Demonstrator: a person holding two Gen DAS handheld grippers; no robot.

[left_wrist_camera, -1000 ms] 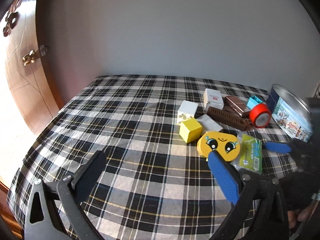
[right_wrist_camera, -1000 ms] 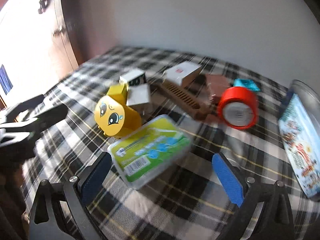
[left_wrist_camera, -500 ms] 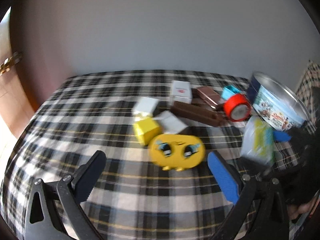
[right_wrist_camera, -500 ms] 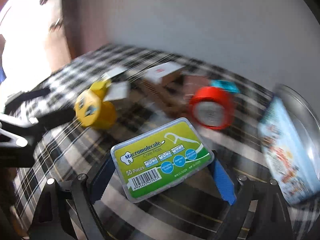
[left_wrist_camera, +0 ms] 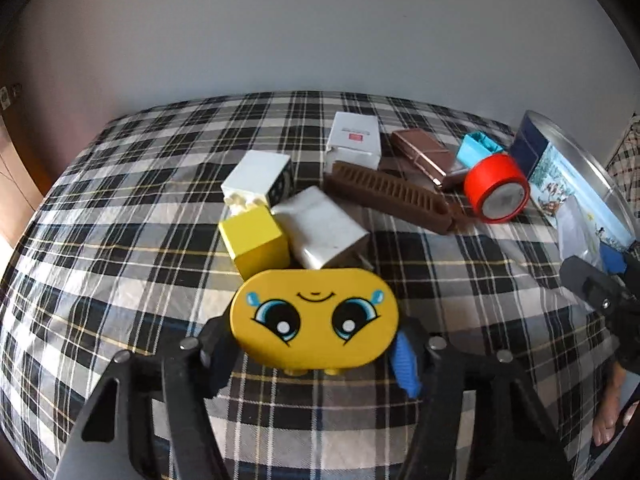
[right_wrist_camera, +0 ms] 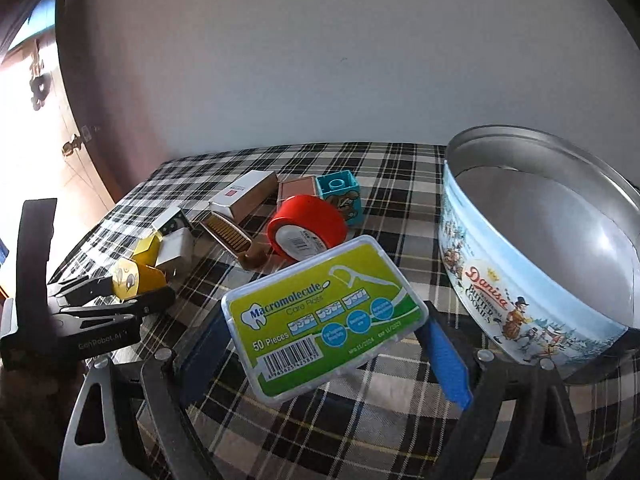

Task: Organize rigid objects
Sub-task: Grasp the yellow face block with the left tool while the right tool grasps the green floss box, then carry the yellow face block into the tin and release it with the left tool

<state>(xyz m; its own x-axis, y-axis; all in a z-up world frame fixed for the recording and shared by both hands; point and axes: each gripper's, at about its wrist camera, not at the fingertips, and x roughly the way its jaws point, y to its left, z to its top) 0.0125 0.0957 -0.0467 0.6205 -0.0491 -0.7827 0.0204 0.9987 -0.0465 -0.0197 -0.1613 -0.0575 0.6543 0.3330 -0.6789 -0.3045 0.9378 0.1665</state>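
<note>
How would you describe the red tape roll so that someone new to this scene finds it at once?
Start at the big round cookie tin on the checkered cloth. Just beside it, toward the cluster of small items, the red tape roll lies on its side. It is the only red, round thing there, touching the brown comb and a teal block.

A black-and-white plaid cloth (left_wrist_camera: 120, 208) meets a plain grey wall (left_wrist_camera: 320, 32); perhaps a wooden door (right_wrist_camera: 48, 128) beside it.

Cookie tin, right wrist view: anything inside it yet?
No: the cookie tin shows only bare metal inside, while the floss box sits between the right gripper's pads.
</note>
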